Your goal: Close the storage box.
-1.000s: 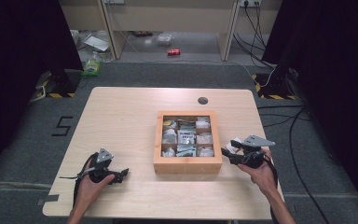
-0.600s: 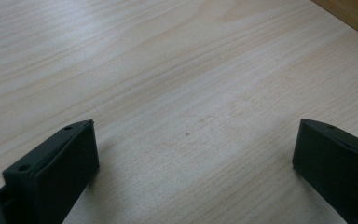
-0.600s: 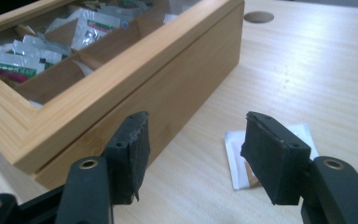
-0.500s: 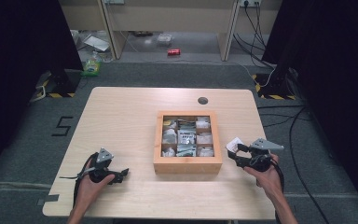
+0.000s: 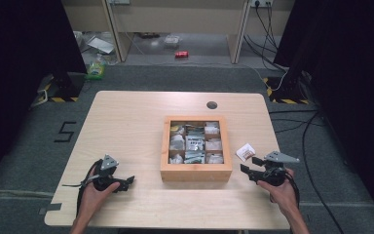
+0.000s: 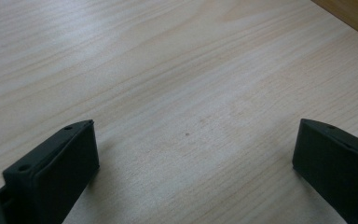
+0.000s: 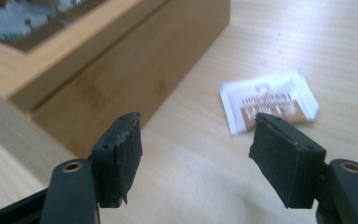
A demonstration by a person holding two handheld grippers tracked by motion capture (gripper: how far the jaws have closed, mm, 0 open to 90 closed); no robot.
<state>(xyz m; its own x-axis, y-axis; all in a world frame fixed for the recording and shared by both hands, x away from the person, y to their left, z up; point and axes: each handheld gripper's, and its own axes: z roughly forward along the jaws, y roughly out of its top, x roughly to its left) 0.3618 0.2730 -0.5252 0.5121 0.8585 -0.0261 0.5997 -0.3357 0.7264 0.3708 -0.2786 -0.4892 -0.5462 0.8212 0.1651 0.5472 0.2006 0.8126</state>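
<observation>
Sachet [image 5: 245, 151] lies flat on tabletop [image 5: 136, 126], lower right, beside wooden box [image 5: 196, 171]. Right tongs [image 5: 246, 169] have just been opening, nothing between; left tongs [image 5: 129, 181] spread, empty. Risk: thin sachet slides away w/ shallow pinch.

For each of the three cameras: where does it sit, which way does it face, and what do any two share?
High view: above the person's side, looking forward and down on the table; both hands with the left gripper and right gripper.
Left gripper view: between its open jaws, down at bare tabletop.
Right gripper view: between its open jaws toward the sachet and wooden box.
High and right gripper views share sachet and box.
</observation>
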